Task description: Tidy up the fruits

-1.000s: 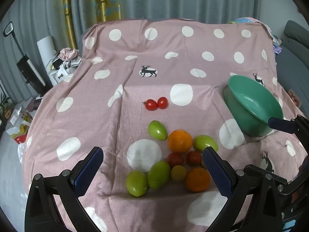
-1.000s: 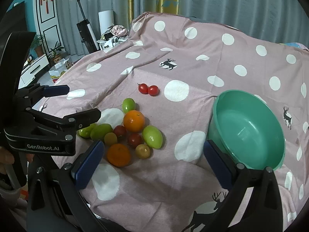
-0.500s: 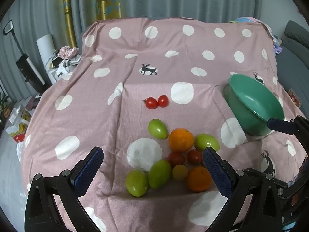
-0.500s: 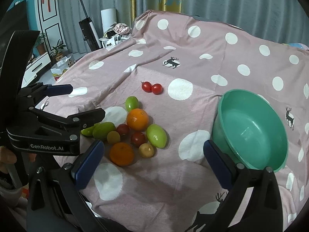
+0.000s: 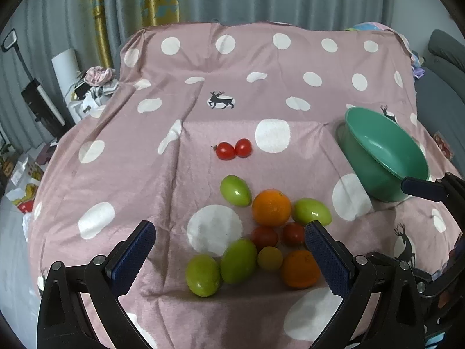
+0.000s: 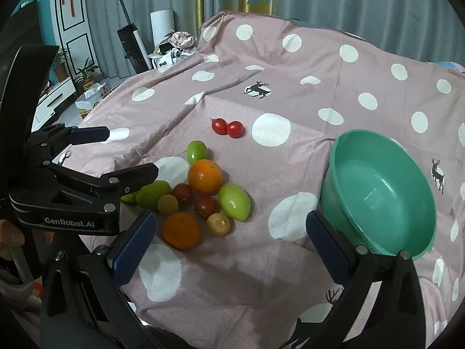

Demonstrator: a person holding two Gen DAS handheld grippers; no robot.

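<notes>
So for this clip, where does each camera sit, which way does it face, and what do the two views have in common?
Left wrist: sits on the left tongs, low at the near edge of the pink spotted cloth, facing the fruit pile; its own blue-padded fingers show, open, plus the right tongs' tip.
Right wrist: sits on the right tongs, further right, facing the cloth and green bowl; its own open fingers, the left tongs and a hand show.
Shared: fruit pile, two cherry tomatoes, bowl.
</notes>
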